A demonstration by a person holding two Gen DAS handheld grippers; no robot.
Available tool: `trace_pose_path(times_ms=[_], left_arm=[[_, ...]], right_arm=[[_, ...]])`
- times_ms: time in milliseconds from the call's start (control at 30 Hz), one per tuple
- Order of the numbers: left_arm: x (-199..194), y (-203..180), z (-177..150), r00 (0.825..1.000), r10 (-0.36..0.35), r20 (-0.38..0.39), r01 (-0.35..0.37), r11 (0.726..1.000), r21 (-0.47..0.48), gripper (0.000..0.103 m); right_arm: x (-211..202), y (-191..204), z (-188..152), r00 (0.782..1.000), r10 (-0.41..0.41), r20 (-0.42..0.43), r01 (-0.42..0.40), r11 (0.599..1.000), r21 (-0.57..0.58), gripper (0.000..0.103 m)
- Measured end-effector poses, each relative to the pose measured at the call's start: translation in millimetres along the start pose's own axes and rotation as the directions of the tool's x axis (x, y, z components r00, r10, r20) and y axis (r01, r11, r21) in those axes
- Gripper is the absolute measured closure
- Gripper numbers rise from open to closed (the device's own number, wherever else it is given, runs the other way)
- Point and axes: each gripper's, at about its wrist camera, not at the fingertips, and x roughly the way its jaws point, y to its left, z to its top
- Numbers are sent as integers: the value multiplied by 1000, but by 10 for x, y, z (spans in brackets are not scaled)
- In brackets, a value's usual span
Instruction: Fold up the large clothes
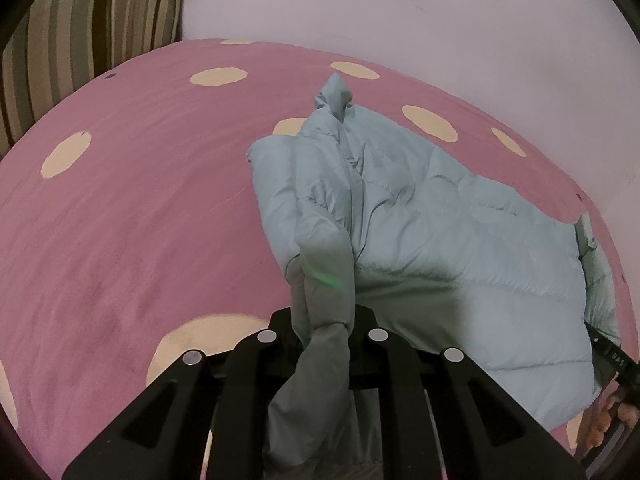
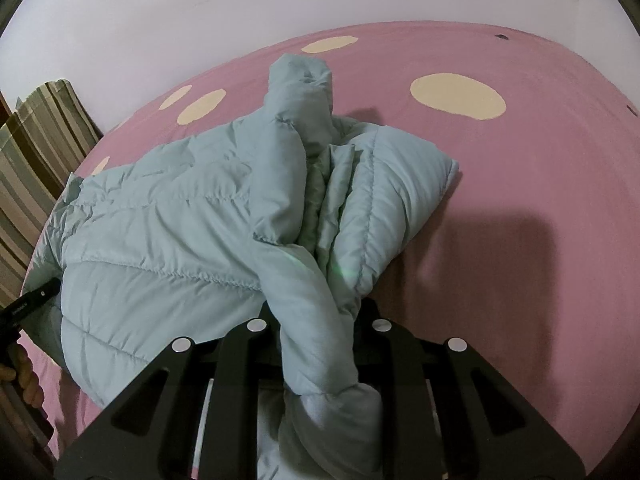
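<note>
A pink bedsheet [image 1: 120, 220] with cream spots carries a pale blue puffer jacket [image 1: 440, 220] at 3 o'clock in the left view. Left gripper [image 1: 323, 330] and right gripper [image 2: 320, 320] — jaws pinched on jacket folds.

Pink bedsheet [image 1: 120, 208] with cream oval spots [image 1: 218, 76] covers the bed; faint wrinkles across it, a few tiny dark specks [image 2: 501, 36] near the far edge. Plain pale wall [image 1: 400, 8] rises behind the bed's far edge. Striped fabric [image 1: 92, 20] in olive, brown and beige bands stands at the bed's far left corner, upright against the wall; the right wrist view catches it [image 2: 36, 152] at the left edge.
</note>
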Motion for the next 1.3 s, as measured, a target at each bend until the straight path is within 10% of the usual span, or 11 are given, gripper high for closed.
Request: trace_pose_path(times_ms=[1300], left_arm=[[-418, 268, -398, 1000, 24, 4, -24, 998, -54, 91]], right_arm=[[-325, 177, -546, 999, 45, -29, -47, 998, -45, 86]])
